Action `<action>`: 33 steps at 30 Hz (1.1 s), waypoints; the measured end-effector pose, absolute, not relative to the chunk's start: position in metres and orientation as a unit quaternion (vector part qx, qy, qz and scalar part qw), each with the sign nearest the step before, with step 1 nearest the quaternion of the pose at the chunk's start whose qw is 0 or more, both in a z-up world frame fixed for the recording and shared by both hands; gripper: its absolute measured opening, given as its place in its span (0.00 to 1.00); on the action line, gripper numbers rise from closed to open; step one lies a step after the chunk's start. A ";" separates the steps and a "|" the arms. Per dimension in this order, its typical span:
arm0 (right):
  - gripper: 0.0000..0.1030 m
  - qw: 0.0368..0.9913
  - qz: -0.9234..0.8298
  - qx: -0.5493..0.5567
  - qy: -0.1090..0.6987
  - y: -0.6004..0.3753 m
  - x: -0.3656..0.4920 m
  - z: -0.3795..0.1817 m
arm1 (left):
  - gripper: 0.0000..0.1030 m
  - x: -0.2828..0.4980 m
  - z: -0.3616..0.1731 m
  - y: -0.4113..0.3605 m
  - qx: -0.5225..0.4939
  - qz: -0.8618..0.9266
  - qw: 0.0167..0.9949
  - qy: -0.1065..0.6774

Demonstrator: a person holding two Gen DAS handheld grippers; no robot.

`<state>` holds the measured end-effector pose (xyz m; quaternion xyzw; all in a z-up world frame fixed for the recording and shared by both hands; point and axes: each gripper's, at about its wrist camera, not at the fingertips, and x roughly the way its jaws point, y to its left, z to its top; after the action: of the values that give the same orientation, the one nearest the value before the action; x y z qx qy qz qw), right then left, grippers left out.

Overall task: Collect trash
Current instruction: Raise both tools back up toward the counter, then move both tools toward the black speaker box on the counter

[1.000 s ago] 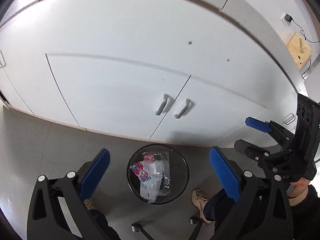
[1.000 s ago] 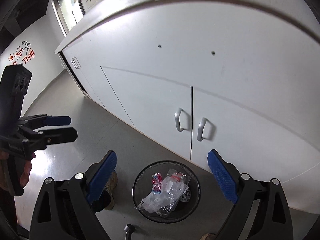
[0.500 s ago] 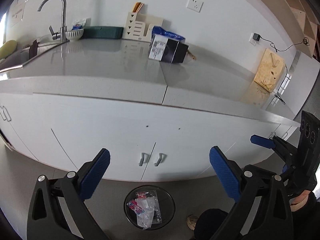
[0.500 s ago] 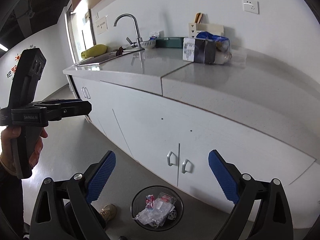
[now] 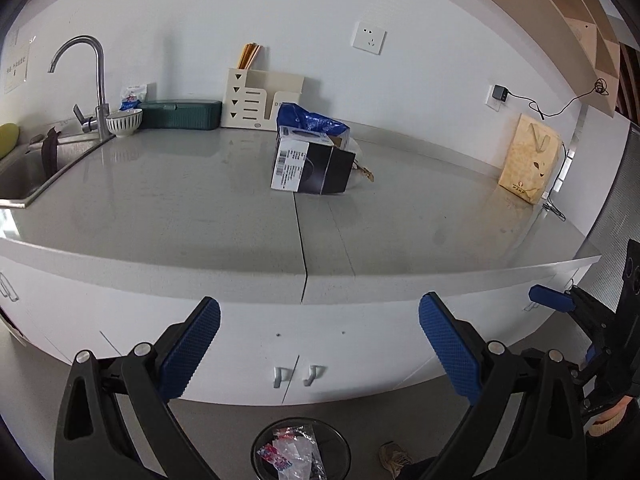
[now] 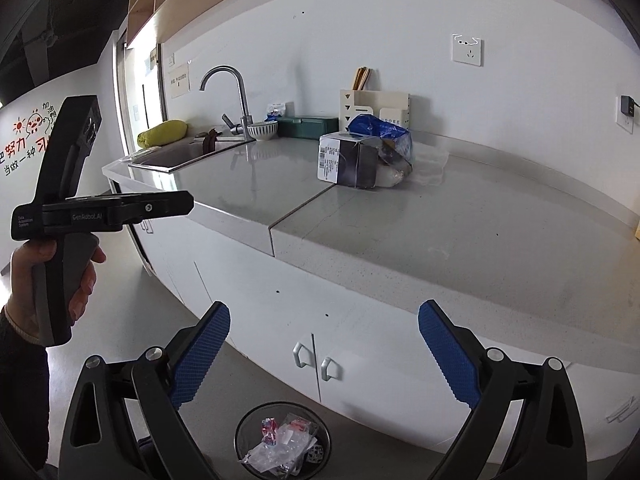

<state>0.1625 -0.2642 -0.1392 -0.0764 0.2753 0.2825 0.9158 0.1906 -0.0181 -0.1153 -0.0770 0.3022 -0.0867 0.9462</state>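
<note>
A black mesh bin [image 5: 262, 454] on the floor below the counter holds clear and red-blue plastic wrappers; the right wrist view shows the bin [image 6: 244, 428] too. On the grey countertop [image 5: 200, 208] lies a black-and-white box [image 5: 310, 168] with a blue bag [image 5: 308, 122] behind it. The right wrist view shows the box [image 6: 348, 158], the blue bag [image 6: 380, 130] and a clear plastic container [image 6: 430, 166] beside them. My left gripper [image 5: 320, 340] is open and empty, in front of the counter edge. My right gripper [image 6: 324, 344] is open and empty too.
A sink [image 5: 24, 172] with a tap [image 5: 96, 80] sits at the counter's left, with a bowl [image 5: 124, 122], a green case [image 5: 182, 114] and a cream organiser [image 5: 256, 100] along the wall. A brown paper bag [image 5: 528, 164] stands at the right. White cabinet doors [image 5: 240, 360] are below.
Both views have swung up from the bin and cabinet doors to the countertop. The bin now sits at the bottom edge. Both grippers stayed open and empty.
</note>
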 end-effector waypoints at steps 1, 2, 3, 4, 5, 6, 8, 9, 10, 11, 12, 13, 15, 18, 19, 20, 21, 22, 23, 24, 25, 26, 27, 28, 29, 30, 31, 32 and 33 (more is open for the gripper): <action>0.93 0.917 0.281 -0.081 0.272 -0.263 0.168 -0.138 | 0.96 0.201 -0.113 -0.017 -0.078 -0.089 0.947 0.300; 0.93 0.919 0.277 -0.086 0.267 -0.262 0.175 -0.137 | 0.96 0.210 -0.110 -0.017 -0.079 -0.089 0.948 0.297; 0.93 0.920 0.276 -0.089 0.263 -0.261 0.181 -0.136 | 0.96 0.220 -0.108 -0.017 -0.077 -0.089 0.949 0.292; 0.93 0.921 0.278 -0.091 0.258 -0.261 0.190 -0.134 | 0.96 0.232 -0.105 -0.017 -0.075 -0.085 0.951 0.286; 0.93 0.922 0.278 -0.091 0.254 -0.260 0.197 -0.132 | 0.96 0.242 -0.104 -0.017 -0.074 -0.084 0.953 0.283; 0.93 0.924 0.274 -0.091 0.250 -0.259 0.207 -0.131 | 0.96 0.253 -0.103 -0.019 -0.073 -0.085 0.954 0.280; 0.93 0.926 0.277 -0.089 0.242 -0.258 0.226 -0.128 | 0.96 0.275 -0.104 -0.020 -0.071 -0.084 0.955 0.276; 0.93 0.927 0.276 -0.086 0.239 -0.258 0.235 -0.126 | 0.96 0.285 -0.105 -0.022 -0.070 -0.083 0.955 0.275; 0.93 0.928 0.274 -0.082 0.237 -0.258 0.243 -0.125 | 0.96 0.295 -0.106 -0.024 -0.068 -0.082 0.956 0.275; 0.93 0.929 0.276 -0.079 0.235 -0.258 0.250 -0.124 | 0.96 0.303 -0.108 -0.025 -0.067 -0.082 0.955 0.276; 0.93 0.929 0.277 -0.077 0.233 -0.258 0.256 -0.123 | 0.96 0.309 -0.110 -0.026 -0.067 -0.081 0.955 0.278; 0.93 0.930 0.274 -0.077 0.232 -0.257 0.262 -0.122 | 0.96 0.317 -0.112 -0.026 -0.069 -0.080 0.953 0.283; 0.93 0.930 0.273 -0.077 0.233 -0.256 0.271 -0.123 | 0.96 0.324 -0.115 -0.026 -0.070 -0.076 0.952 0.288; 0.93 0.928 0.277 -0.074 0.237 -0.256 0.281 -0.119 | 0.96 0.333 -0.115 -0.024 -0.078 -0.073 0.950 0.295; 0.93 0.929 0.275 -0.076 0.238 -0.256 0.284 -0.118 | 0.96 0.337 -0.116 -0.024 -0.081 -0.069 0.948 0.299; 0.93 0.928 0.275 -0.080 0.238 -0.256 0.287 -0.118 | 0.96 0.341 -0.116 -0.024 -0.082 -0.061 0.949 0.300; 0.93 0.927 0.278 -0.083 0.236 -0.256 0.289 -0.117 | 0.96 0.344 -0.118 -0.025 -0.082 -0.059 0.947 0.304; 0.93 0.927 0.278 -0.086 0.238 -0.257 0.292 -0.117 | 0.96 0.348 -0.119 -0.027 -0.084 -0.061 0.945 0.309; 0.93 0.925 0.279 -0.089 0.241 -0.257 0.296 -0.117 | 0.96 0.349 -0.119 -0.028 -0.086 -0.060 0.945 0.311; 0.93 0.923 0.283 -0.091 0.243 -0.258 0.300 -0.118 | 0.96 0.352 -0.120 -0.031 -0.084 -0.058 0.945 0.311; 0.93 0.923 0.286 -0.091 0.242 -0.259 0.303 -0.118 | 0.96 0.355 -0.121 -0.034 -0.079 -0.057 0.945 0.313; 0.93 0.922 0.287 -0.090 0.243 -0.261 0.308 -0.117 | 0.96 0.358 -0.121 -0.037 -0.075 -0.054 0.945 0.315; 0.93 0.921 0.290 -0.089 0.244 -0.264 0.312 -0.117 | 0.96 0.362 -0.122 -0.042 -0.069 -0.051 0.945 0.317; 0.93 0.920 0.294 -0.084 0.244 -0.266 0.316 -0.116 | 0.96 0.367 -0.123 -0.046 -0.065 -0.049 0.945 0.318; 0.94 0.919 0.297 -0.081 0.245 -0.269 0.320 -0.116 | 0.96 0.372 -0.123 -0.049 -0.064 -0.051 0.944 0.319; 0.94 0.918 0.301 -0.078 0.247 -0.271 0.326 -0.115 | 0.96 0.378 -0.123 -0.051 -0.065 -0.053 0.943 0.322; 0.94 0.917 0.304 -0.078 0.247 -0.272 0.331 -0.114 | 0.96 0.384 -0.124 -0.053 -0.064 -0.051 0.942 0.326; 0.94 0.917 0.305 -0.078 0.244 -0.274 0.336 -0.112 | 0.96 0.390 -0.124 -0.056 -0.060 -0.046 0.942 0.327; 0.94 0.917 0.308 -0.078 0.243 -0.275 0.341 -0.111 | 0.96 0.397 -0.124 -0.059 -0.056 -0.044 0.942 0.328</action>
<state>0.3407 -0.2753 -0.1110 -0.0780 0.2426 0.3080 0.9166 0.3965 -0.0591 -0.1240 -0.0562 0.3278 -0.0444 0.9420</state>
